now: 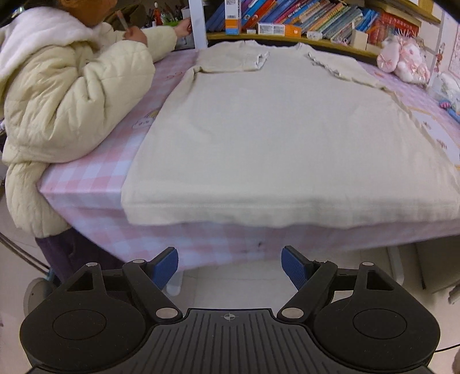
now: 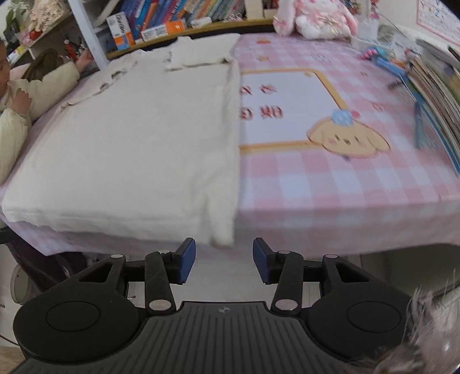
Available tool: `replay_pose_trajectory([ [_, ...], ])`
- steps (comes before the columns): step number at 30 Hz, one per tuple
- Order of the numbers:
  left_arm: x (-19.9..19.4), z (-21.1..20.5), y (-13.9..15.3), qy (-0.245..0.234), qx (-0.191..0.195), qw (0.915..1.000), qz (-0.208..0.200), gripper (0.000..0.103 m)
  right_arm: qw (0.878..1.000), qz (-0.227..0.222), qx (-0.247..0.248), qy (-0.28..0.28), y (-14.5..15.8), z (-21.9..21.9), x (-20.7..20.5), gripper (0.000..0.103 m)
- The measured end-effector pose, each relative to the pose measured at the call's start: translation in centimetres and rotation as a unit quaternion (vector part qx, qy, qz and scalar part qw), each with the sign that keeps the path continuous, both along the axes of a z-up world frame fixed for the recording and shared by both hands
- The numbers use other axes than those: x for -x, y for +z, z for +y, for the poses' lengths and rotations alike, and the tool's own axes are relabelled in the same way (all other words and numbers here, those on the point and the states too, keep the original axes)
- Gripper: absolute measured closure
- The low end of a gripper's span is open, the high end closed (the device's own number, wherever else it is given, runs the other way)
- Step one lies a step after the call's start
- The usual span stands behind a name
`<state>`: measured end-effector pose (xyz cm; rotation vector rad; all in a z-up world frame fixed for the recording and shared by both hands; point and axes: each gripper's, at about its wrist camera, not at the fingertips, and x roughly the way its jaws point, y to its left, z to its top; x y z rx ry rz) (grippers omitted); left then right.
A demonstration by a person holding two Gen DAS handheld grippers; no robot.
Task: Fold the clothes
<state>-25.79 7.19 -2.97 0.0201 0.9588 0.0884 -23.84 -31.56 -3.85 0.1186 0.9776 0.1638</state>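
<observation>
A cream garment (image 1: 273,129) lies flat on the pink checked table (image 1: 95,172), its hem hanging slightly over the near edge and its sleeves folded in at the far end. It also shows in the right wrist view (image 2: 138,138), with its right side folded in to a straight edge. My left gripper (image 1: 230,266) is open and empty, below and in front of the hem's middle. My right gripper (image 2: 224,260) is open and empty, just in front of the garment's near right corner (image 2: 221,230).
A child in a cream padded coat (image 1: 57,100) leans on the table's left side. A bookshelf (image 1: 302,20) runs along the back. A pink plush toy (image 2: 313,14) sits at the far right. Books and pens (image 2: 431,95) lie along the right edge.
</observation>
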Motion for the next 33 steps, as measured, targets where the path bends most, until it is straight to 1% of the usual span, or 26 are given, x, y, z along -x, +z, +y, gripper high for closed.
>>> replay_pose_trajectory([
  [2, 0.5, 0.4, -0.3, 0.008, 0.004, 0.9999, 0.005, 0.022, 1.0, 0.004, 0.002, -0.003, -0.5, -0.3, 0.2, 0.06],
  [5, 1.4, 0.9, -0.7, 0.02, 0.01, 0.9997, 0.012, 0.022, 1.0, 0.004, 0.006, 0.009, -1.1, -0.2, 0.2, 0.054],
  [8, 2.1, 1.5, -1.0, 0.032, 0.015, 0.9992, 0.018, 0.022, 0.999, 0.009, 0.01, 0.031, -1.7, 0.0, -0.6, 0.049],
  [9, 2.2, 1.7, -0.9, 0.034, 0.015, 0.9991, 0.018, 0.022, 0.999, 0.013, 0.013, 0.038, -2.0, 0.1, -1.0, 0.046],
  [11, 2.4, 2.1, -0.8, 0.039, 0.016, 0.999, 0.018, 0.022, 0.998, 0.019, 0.02, 0.053, -2.5, 0.2, -1.7, 0.044],
  [15, 2.7, 2.5, -0.4, 0.042, 0.01, 0.9989, 0.019, 0.022, 0.996, 0.025, 0.034, 0.075, -3.3, 0.4, -2.8, 0.043],
  [19, 2.5, 2.7, -0.2, 0.044, 0.005, 0.9988, 0.022, 0.022, 0.996, 0.023, 0.018, 0.079, -3.1, 0.1, -2.7, 0.044],
  [20, 2.5, 2.7, -0.1, 0.044, 0.005, 0.9988, 0.022, 0.022, 0.996, 0.023, 0.014, 0.079, -3.1, 0.1, -2.6, 0.049],
  [21, 2.4, 2.7, -0.1, 0.043, 0.005, 0.9988, 0.021, 0.022, 0.996, 0.022, 0.01, 0.08, -3.0, 0.0, -2.6, 0.062],
  [22, 2.3, 2.7, -0.1, 0.041, 0.005, 0.9989, 0.021, 0.022, 0.996, 0.021, 0.006, 0.081, -2.9, -0.1, -2.5, 0.07],
  [23, 2.3, 2.7, -0.1, 0.04, 0.005, 0.999, 0.021, 0.022, 0.996, 0.021, 0.002, 0.082, -2.9, -0.2, -2.5, 0.084],
  [24, 2.2, 2.6, -0.1, 0.038, 0.006, 0.999, 0.021, 0.022, 0.996, 0.02, -0.002, 0.083, -2.8, -0.2, -2.5, 0.092],
  [27, 1.9, 2.1, -0.4, 0.032, 0.009, 0.9992, 0.025, 0.022, 0.996, 0.019, -0.014, 0.085, -2.6, -0.4, -2.3, 0.095],
  [33, 1.2, 0.7, -0.7, 0.005, 0.007, 0.9995, 0.032, 0.022, 0.995, 0.018, -0.04, 0.086, -2.3, -0.9, -2.0, 0.095],
])
